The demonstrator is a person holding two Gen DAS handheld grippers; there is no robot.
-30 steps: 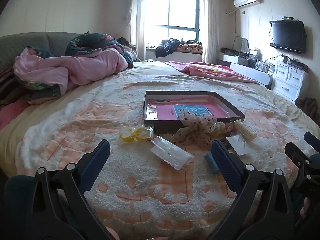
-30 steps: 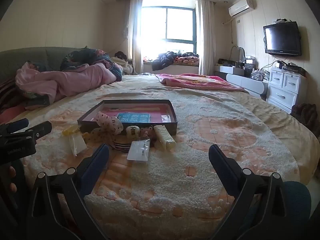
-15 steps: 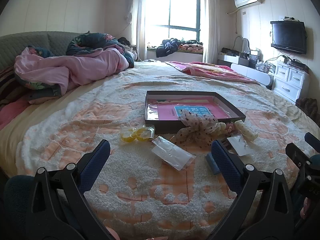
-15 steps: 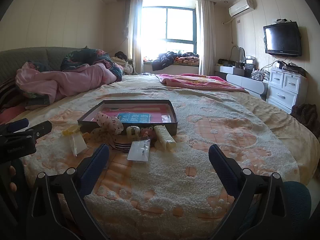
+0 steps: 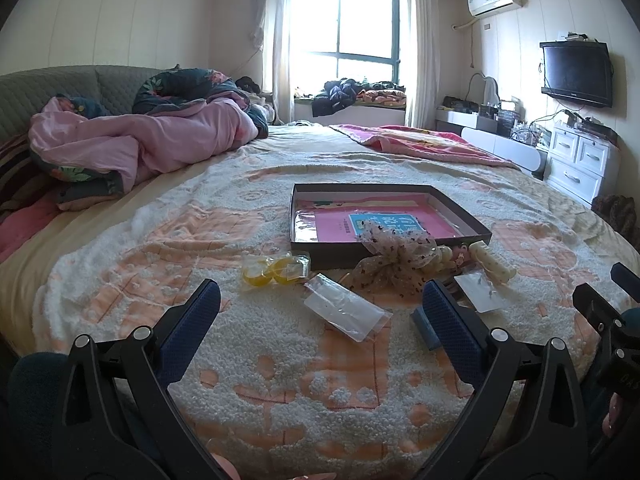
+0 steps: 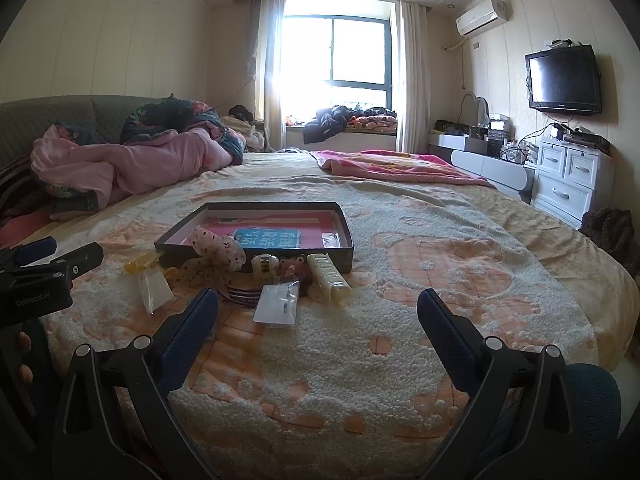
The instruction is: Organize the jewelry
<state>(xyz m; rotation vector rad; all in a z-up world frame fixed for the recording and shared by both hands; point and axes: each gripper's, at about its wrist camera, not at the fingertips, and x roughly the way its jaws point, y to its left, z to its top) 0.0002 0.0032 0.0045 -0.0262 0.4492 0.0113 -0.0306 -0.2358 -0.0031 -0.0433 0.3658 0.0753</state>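
near bedspread [image 6: 360, 360] bare | clutter before box [image 6: 256, 236] front wall

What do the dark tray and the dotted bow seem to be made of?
The tray: probably matte cardboard, given its thin, straight, dull dark walls. The bow: likely sheer mesh or tulle fabric, since it looks see-through and gathers in soft ruffles with small dark dots.
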